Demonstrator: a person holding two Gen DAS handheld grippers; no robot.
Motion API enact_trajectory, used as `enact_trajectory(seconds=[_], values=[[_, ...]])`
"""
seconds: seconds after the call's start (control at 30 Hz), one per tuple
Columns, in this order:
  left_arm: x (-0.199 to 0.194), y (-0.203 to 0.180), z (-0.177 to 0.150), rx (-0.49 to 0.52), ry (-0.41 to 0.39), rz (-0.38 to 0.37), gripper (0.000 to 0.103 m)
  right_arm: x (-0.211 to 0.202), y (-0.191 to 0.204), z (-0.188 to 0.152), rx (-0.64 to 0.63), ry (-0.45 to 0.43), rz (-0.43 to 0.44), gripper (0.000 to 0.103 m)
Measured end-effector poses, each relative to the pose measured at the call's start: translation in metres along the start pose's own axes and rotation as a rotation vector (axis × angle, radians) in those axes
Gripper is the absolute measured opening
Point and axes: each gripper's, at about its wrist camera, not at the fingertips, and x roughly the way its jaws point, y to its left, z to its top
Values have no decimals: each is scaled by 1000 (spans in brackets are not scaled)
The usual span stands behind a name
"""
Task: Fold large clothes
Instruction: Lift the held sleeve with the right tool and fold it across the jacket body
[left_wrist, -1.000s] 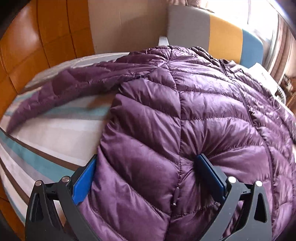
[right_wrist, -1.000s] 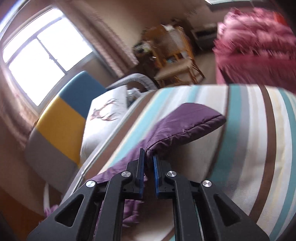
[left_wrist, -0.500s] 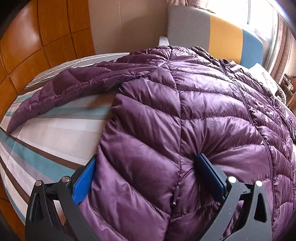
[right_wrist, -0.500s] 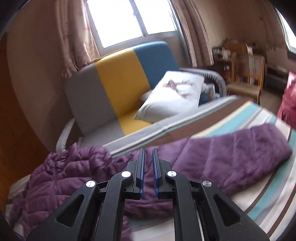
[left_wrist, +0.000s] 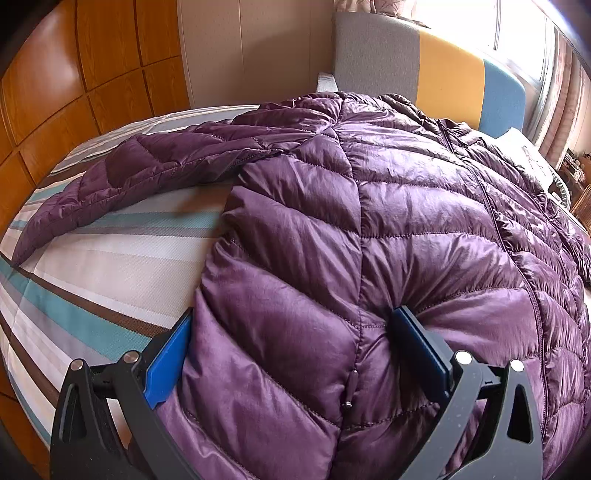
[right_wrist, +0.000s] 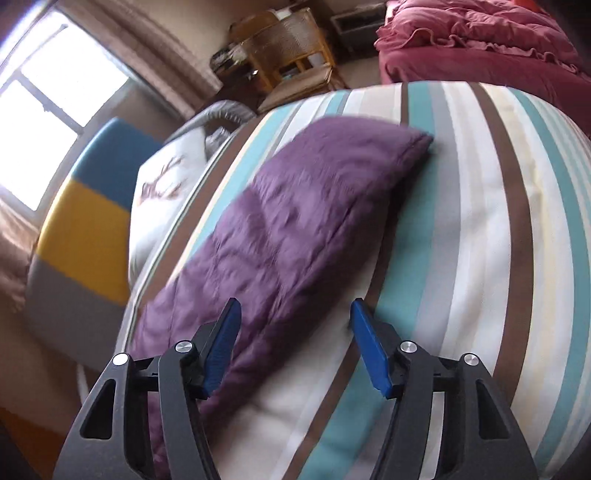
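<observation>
A purple quilted down jacket lies spread on the striped bed, one sleeve stretched out to the left. My left gripper is open wide and straddles the jacket's near hem; its right finger dents the fabric. In the right wrist view the other sleeve lies flat on the striped sheet, blurred by motion. My right gripper hovers over the sleeve's near part with its jaws opening. The sleeve's edge lies below the gap, and the pads do not press on it.
A grey, yellow and blue sofa back stands beyond the bed, with a white deer-print pillow beside it. Wooden wall panels rise on the left. A wicker chair and pink bedding lie past the bed's far edge.
My right gripper was shut on the sleeve, swung toward the sofa and back, and now its jaws stand apart with the sleeve lying flat. The left gripper has not moved.
</observation>
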Motion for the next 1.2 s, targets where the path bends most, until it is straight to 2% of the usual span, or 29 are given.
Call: enact_trajectory(seconds=[0.1, 0.2, 0.27, 0.33, 0.53, 0.73, 0.93, 1.03, 1.2], values=[[0, 0, 0, 0, 0, 1, 101, 13, -9, 21, 48, -26, 10, 62], [0, -1, 0, 1, -1, 1, 101, 27, -24, 35, 124, -49, 21, 39], [0, 0, 0, 1, -1, 2, 101, 32, -25, 39, 105, -63, 36, 17], [0, 0, 0, 1, -1, 1, 101, 35, -19, 42, 57, -60, 67, 9], [0, 0, 0, 1, -1, 2, 101, -2, 36, 27, -238, -157, 140, 7], [0, -1, 0, 1, -1, 2, 101, -41, 99, -22, -437, -176, 276, 7], [0, 0, 0, -4, 0, -5, 101, -77, 163, -98, -640, -138, 426, 7], [0, 1, 0, -4, -1, -5, 101, -93, 198, -148, -807, -132, 482, 7], [0, 1, 0, -6, -1, -8, 101, -108, 228, -222, -1067, -119, 553, 7]])
